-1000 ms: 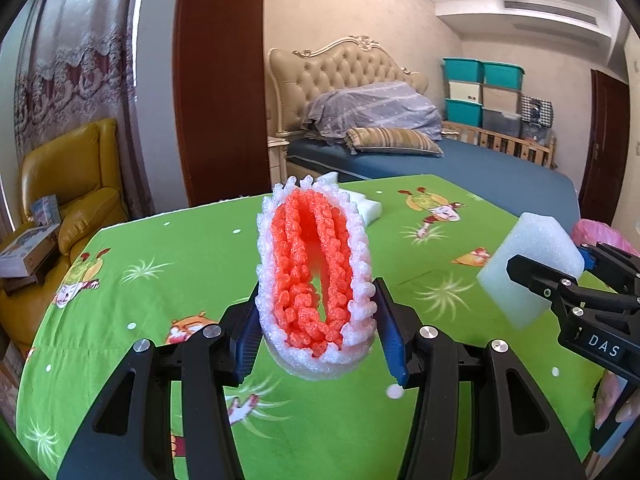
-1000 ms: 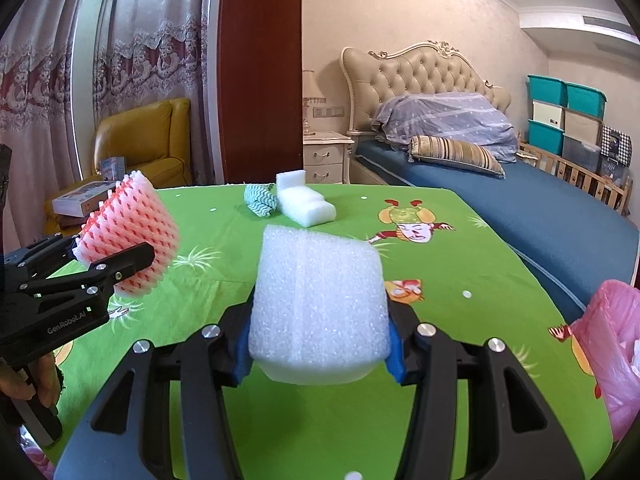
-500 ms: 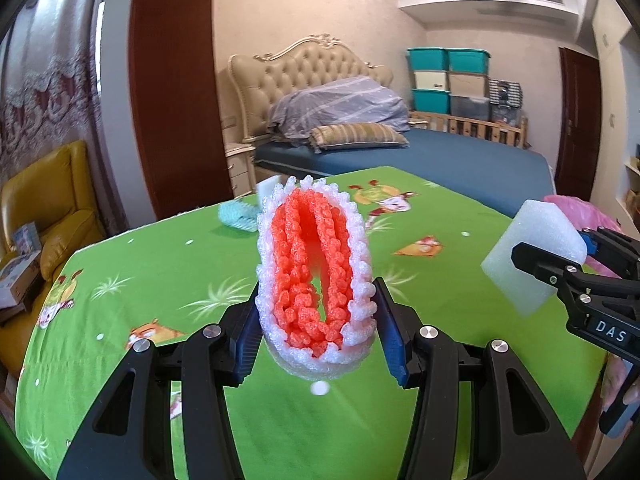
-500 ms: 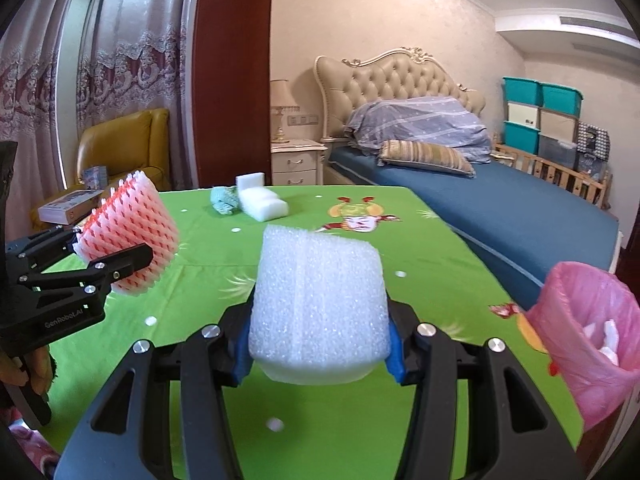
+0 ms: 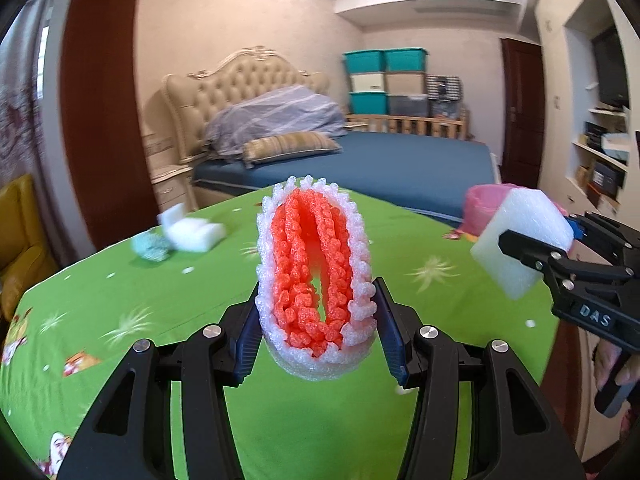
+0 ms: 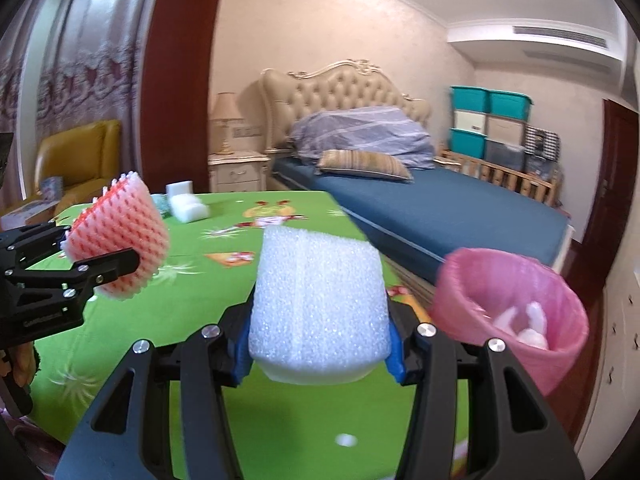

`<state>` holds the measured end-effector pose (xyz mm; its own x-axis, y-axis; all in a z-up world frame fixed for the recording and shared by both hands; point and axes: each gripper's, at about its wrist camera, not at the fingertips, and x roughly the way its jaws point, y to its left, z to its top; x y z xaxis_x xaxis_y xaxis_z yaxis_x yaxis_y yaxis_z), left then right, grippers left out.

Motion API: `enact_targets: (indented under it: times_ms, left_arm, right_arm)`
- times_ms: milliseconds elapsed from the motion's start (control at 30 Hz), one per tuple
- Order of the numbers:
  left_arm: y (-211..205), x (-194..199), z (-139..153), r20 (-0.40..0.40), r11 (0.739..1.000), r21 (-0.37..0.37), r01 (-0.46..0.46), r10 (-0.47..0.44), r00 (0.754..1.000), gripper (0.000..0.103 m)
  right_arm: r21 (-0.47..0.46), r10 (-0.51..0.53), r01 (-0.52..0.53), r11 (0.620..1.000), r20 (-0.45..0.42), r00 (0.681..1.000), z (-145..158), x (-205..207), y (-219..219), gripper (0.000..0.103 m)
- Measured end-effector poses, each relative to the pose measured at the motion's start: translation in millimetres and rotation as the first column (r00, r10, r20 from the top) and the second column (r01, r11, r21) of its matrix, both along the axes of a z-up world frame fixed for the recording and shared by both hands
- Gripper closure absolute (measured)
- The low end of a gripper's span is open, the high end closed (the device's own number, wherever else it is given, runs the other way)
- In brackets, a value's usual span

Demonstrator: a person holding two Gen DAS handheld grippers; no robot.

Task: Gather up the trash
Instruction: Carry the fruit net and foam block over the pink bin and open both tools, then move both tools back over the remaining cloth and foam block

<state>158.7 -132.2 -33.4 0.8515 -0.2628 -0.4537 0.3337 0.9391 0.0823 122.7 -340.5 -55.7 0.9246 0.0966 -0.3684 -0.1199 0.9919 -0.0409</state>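
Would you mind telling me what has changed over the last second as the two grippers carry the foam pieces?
Both grippers swung right toward the pink bin, which now shows its opening with white scraps inside. The left gripper still clamps the red-and-white foam net; the right gripper still clamps the white foam block. Nothing was released.

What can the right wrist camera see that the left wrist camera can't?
Only the right wrist view looks into the pink bin, showing white scraps inside, plus a bedside lamp and the curtains.

Only the left wrist view shows wall shelves and the orange inside of the fruit net.

Both show the left gripper shut on the net, the right gripper shut on the white foam block, more foam pieces on the green table, and the bed.
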Motion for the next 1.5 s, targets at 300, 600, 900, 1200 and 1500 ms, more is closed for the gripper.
enact_targets:
  times_ms: [300, 600, 900, 1200, 1500]
  left_arm:
    - [-72.7, 18.4, 1.2, -0.05, 0.983, 0.001, 0.183, -0.182, 0.982, 0.055]
    - [-158.3, 49.9, 7.1, -0.09, 0.939, -0.036, 0.342, -0.344, 0.935, 0.055]
    - [-252.3, 99.9, 12.9, -0.12, 0.899, -0.099, 0.426, -0.436, 0.892, 0.055]
    - [-306.2, 136.7, 16.2, -0.136, 0.874, -0.173, 0.454, -0.478, 0.868, 0.032]
    - [-244.8, 131.8, 18.5, -0.037, 0.913, -0.199, 0.357, -0.371, 0.928, 0.011]
  right_arm:
    - [0.031, -0.153, 0.153, 0.988, 0.015, 0.988, -2.3, -5.1, -75.1, 0.053]
    - [0.064, -0.289, 0.288, 0.956, 0.02, 0.957, -9.8, -6.1, -158.5, 0.053]
    - [0.1, -0.334, 0.333, 0.938, 0.0, 0.942, -11.1, 38.0, -227.3, 0.052]
    - [0.157, -0.311, 0.312, 0.937, -0.028, 0.95, -14.3, 97.6, -267.5, 0.032]
    - [0.187, -0.319, 0.309, 0.932, 0.025, 0.947, 5.6, 86.3, -275.7, 0.023]
